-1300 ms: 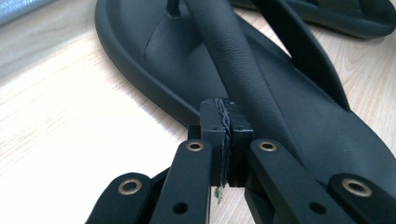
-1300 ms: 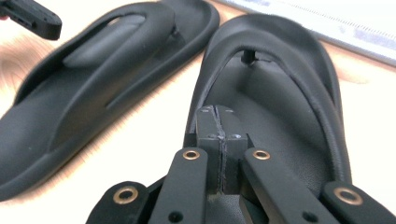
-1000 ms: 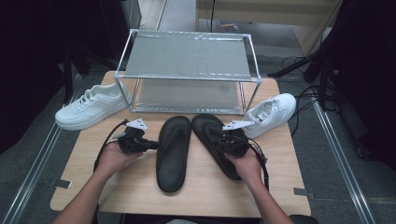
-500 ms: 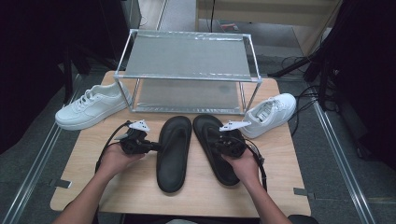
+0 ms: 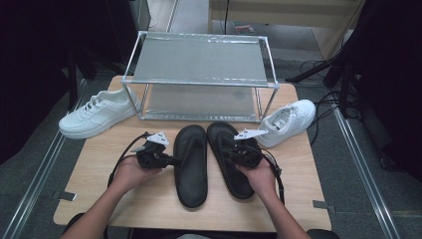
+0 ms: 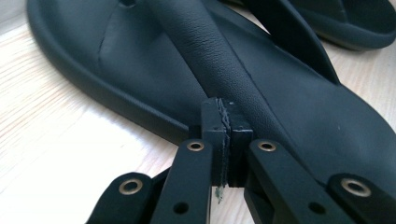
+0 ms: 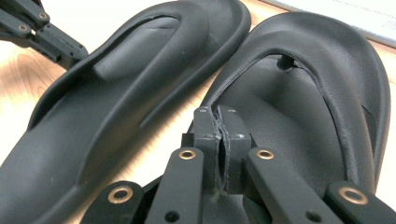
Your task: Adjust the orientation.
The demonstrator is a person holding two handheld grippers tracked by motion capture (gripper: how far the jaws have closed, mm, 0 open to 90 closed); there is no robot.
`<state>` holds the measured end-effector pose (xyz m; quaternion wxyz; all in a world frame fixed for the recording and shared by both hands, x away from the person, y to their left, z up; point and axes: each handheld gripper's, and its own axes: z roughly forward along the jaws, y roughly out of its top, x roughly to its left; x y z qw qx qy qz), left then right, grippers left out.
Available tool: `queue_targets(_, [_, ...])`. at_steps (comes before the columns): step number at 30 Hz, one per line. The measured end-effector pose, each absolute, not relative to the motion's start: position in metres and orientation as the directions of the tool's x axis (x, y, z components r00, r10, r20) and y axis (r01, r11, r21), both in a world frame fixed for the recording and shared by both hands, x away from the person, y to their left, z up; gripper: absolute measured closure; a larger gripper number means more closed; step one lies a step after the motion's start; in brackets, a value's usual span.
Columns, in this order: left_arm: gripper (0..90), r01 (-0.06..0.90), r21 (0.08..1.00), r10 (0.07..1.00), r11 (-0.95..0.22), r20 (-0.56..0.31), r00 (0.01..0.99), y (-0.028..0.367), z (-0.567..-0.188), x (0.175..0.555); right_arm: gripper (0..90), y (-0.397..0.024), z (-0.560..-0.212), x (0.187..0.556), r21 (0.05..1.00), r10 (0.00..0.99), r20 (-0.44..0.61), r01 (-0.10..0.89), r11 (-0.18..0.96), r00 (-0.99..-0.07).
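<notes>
2 black sandals lie side by side mid-bench, long axes running near to far. The left gripper (image 5: 171, 160), clenched on nothing, touches the left sandal (image 5: 191, 164) from its left edge; the right gripper (image 5: 233, 152), clenched and empty, rests over the right sandal (image 5: 230, 158).

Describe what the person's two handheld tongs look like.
Both the left tongs and the right tongs are black, each topped by a grey three-cornered plate and trailing a black cable. Up close, the linkages carry brass-coloured rivets. The forearms are bare, with no sleeves.
</notes>
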<state>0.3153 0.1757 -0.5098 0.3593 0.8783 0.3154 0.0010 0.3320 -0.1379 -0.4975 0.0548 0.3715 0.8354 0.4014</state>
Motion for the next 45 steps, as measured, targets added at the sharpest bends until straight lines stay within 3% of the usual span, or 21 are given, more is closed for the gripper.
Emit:
queue_targets(22, [89.9,0.536,0.64,0.5,-0.551,-0.261,0.826,0.153,-0.512,0.307,86.5,-0.14,-0.499,0.333,0.715,0.664,0.227,0.585,0.383,-0.713])
queue_targets(28, [89.8,0.51,0.638,0.487,-0.576,-0.233,0.842,0.144,-0.511,0.303,85.4,-0.141,-0.499,0.333,0.716,0.668,0.228,0.587,0.378,-0.708])
queue_targets(34, [84.4,0.515,0.664,0.494,-0.542,-0.244,0.835,0.154,-0.502,0.304,81.8,-0.145,-0.497,0.329,0.738,0.68,0.222,0.576,0.35,-0.698])
queue_targets(38, [79.6,0.517,0.684,0.502,-0.514,-0.249,0.828,0.16,-0.496,0.302,76.3,-0.149,-0.49,0.322,0.77,0.676,0.217,0.549,0.325,-0.704])
queue_targets(43, [67.1,0.522,0.683,0.52,-0.51,-0.239,0.82,0.168,-0.494,0.303,56.2,-0.151,-0.489,0.31,0.793,0.665,0.246,0.541,0.282,-0.706])
queue_targets(45, [64.3,0.533,0.676,0.533,-0.509,-0.238,0.812,0.171,-0.495,0.304,53.1,-0.151,-0.49,0.309,0.796,0.665,0.244,0.537,0.279,-0.706])
